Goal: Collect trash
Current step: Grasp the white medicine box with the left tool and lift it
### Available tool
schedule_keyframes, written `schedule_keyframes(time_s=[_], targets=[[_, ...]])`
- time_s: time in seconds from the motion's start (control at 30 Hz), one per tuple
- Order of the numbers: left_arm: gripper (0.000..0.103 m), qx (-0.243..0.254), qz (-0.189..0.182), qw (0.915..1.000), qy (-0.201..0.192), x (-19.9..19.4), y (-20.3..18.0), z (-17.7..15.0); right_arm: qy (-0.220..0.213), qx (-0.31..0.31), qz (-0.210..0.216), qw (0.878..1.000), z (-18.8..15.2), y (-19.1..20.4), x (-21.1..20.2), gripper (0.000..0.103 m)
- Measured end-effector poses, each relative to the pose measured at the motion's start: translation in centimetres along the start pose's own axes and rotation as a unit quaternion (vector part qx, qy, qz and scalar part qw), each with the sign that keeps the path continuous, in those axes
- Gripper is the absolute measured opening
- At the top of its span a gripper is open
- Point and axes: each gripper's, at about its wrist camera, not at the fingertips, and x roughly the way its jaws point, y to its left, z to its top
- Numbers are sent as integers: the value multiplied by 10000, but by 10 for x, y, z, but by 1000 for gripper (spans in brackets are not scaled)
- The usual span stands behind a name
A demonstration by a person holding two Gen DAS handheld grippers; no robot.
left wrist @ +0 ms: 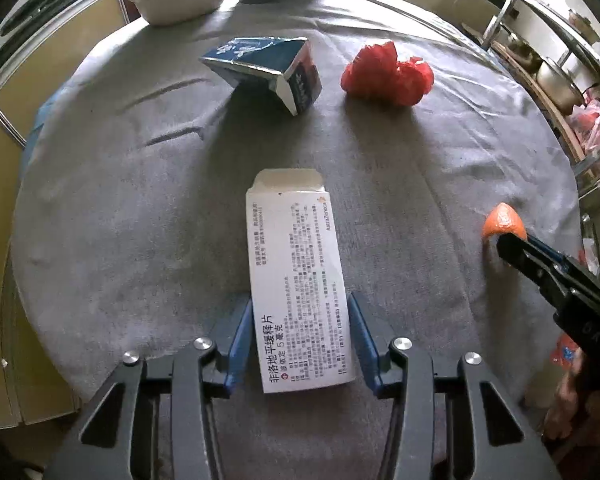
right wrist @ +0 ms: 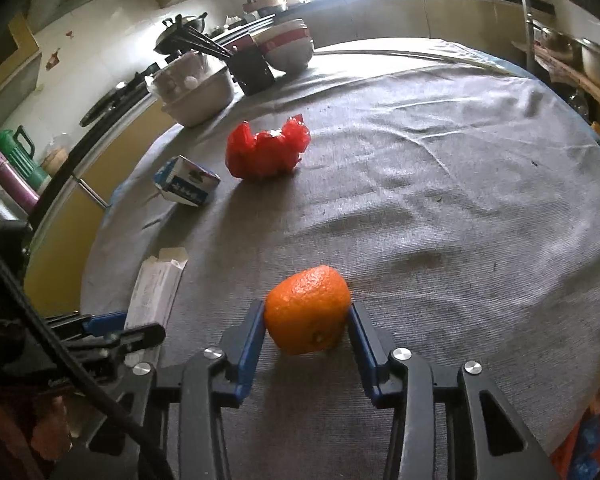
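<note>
A white medicine box (left wrist: 296, 276) lies on the grey tablecloth (left wrist: 140, 220), its open flap pointing away. My left gripper (left wrist: 300, 302) is shut on its near half, blue pads against both long sides. The same box (right wrist: 156, 292) and left gripper (right wrist: 140, 326) show at the left of the right wrist view. My right gripper (right wrist: 307, 307) is shut on an orange (right wrist: 306, 308) that rests on the cloth; the left wrist view shows this gripper (left wrist: 508, 248) at the orange (left wrist: 504, 222). Farther off lie a crushed blue carton (left wrist: 268, 72) and a crumpled red plastic bag (left wrist: 384, 74).
At the table's far edge stand a white tub (right wrist: 198, 100), a dark utensil holder (right wrist: 254, 68) and stacked bowls (right wrist: 288, 46). A metal rack with pots (left wrist: 548, 72) stands off the right side. A counter with flasks (right wrist: 12, 160) runs along the left.
</note>
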Motion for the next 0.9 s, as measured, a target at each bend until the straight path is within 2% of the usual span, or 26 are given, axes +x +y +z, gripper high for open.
schedule_keyframes(time_s=[0.23, 0.5, 0.63, 0.9], targets=[[48, 264, 357, 9982, -413, -17, -14, 1, -231, -73, 1, 9997, -1, 2, -16, 42], [48, 576, 846, 9900, -966, -42, -35, 4, -494, -162, -30, 9986, 1, 6, -34, 42], [48, 663, 912, 9871, -1135, -50, -42, 7, -545, -164, -6, 9984, 1, 7, -38, 42], [48, 745, 858, 9862, -1206, -61, -50, 2, -579, -134, 91, 9982, 0, 7, -42, 42]])
